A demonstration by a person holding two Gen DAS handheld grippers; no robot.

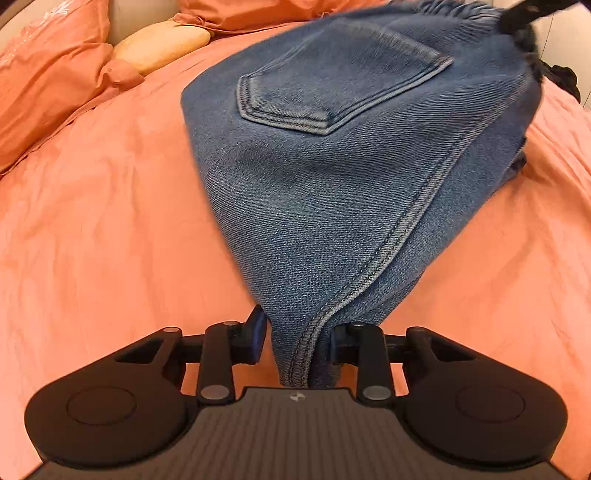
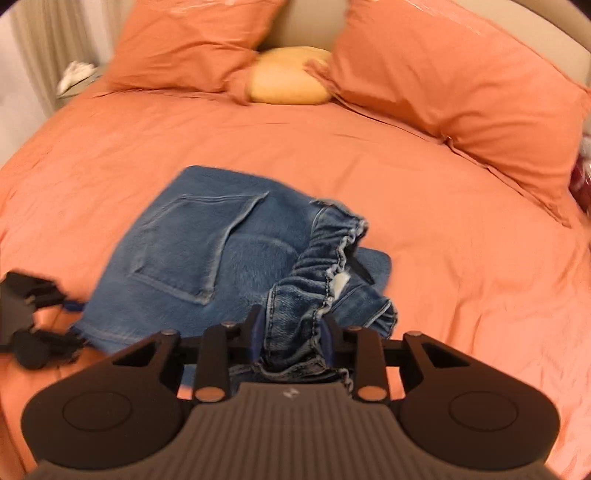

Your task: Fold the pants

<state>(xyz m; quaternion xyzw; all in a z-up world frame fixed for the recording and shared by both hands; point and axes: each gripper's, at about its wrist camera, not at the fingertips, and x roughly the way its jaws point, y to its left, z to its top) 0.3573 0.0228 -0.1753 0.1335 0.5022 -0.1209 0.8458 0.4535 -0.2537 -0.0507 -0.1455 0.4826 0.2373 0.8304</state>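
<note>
Blue denim pants [image 1: 332, 155] lie on the orange bed, back pocket [image 1: 332, 81] up. My left gripper [image 1: 297, 339] is shut on a seamed corner of the pants, which stretch away from it to the far right. My right gripper [image 2: 293, 332] is shut on the gathered elastic waistband [image 2: 332, 251] of the pants [image 2: 192, 251]. The right gripper shows blurred in the left wrist view [image 1: 524, 22] at the pants' far end. The left gripper shows at the left edge of the right wrist view [image 2: 37, 317], at the pants' near-left corner.
The orange duvet [image 2: 443, 221] covers the bed. Two orange pillows [image 2: 461, 81] and a yellow cushion [image 2: 288, 74] lie at the headboard. A curtain and bedside surface [image 2: 74, 74] are at far left. Something dark [image 1: 565, 77] lies at the bed's right edge.
</note>
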